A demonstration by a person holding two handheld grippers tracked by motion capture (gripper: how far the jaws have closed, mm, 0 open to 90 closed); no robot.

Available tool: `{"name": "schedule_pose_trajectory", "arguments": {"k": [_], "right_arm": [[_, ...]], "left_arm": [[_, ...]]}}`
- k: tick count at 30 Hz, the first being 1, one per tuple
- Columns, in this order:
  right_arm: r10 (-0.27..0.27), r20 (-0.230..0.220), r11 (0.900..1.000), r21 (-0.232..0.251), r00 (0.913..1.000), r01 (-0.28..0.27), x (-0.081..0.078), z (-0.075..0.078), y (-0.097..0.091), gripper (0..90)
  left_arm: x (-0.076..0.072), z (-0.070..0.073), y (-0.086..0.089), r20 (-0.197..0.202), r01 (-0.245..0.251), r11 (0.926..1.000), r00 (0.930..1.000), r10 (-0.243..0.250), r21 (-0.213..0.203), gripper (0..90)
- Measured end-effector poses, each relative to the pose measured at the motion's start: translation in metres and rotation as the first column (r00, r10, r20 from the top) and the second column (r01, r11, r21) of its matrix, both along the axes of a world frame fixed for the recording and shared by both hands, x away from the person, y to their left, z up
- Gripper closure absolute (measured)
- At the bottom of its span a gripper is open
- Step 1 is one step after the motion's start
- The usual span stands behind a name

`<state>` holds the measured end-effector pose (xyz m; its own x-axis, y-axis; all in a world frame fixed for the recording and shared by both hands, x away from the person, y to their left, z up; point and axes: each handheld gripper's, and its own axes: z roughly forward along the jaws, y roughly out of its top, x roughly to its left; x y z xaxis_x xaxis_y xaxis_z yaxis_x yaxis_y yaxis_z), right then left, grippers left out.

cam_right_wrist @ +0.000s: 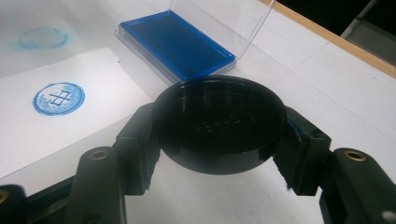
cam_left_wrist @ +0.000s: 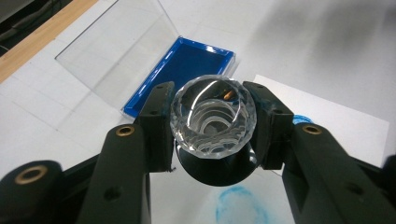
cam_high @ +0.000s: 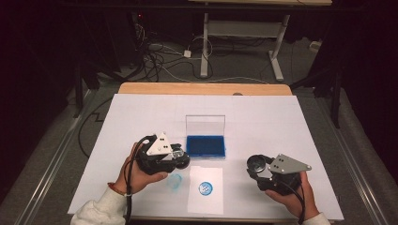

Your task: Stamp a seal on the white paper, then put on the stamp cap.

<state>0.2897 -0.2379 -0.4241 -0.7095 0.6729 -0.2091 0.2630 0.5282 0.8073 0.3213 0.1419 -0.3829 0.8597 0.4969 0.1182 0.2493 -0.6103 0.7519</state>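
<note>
Stamp (cam_left_wrist: 213, 122), clear faceted handle toward the left gripper's camera, black base away, sits clamped in our left gripper (cam_left_wrist: 213, 128) near one open blue ink pad (cam_high: 205, 146). Our right gripper (cam_right_wrist: 219, 128) pinches one black round cap (cam_right_wrist: 219, 123), hollow upward. We count two blue prints; one (cam_high: 205, 188) marks the single paper sheet (cam_high: 205, 200).

ink pad (cam_high: 205, 146): blue, lid upright | paper slip (cam_high: 205, 197): 1 blue round print | table sheet (cam_high: 141, 112): white
</note>
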Motion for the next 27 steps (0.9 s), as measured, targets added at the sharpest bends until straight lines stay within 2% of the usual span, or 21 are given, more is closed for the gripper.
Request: {"name": "schedule_pose_trajectory", "arguments": {"k": [10, 27], "right_arm": [[0.004, -0.008, 1.0, -0.006, 1.0, -0.004, 0.002, -0.002, 0.002, 38.8], [0.014, -0.025, 0.9998, -0.01, 0.9996, -0.015, 0.005, -0.007, 0.006, 38.8]], "left_arm": [[0.002, 0.0, 0.008, -0.001, -0.018, 0.9998, 0.9998, 0.018, -0.01, 54.7], [0.002, -0.001, 0.013, -0.003, -0.019, 0.9995, 0.9998, 0.019, -0.024, 54.8]]}}
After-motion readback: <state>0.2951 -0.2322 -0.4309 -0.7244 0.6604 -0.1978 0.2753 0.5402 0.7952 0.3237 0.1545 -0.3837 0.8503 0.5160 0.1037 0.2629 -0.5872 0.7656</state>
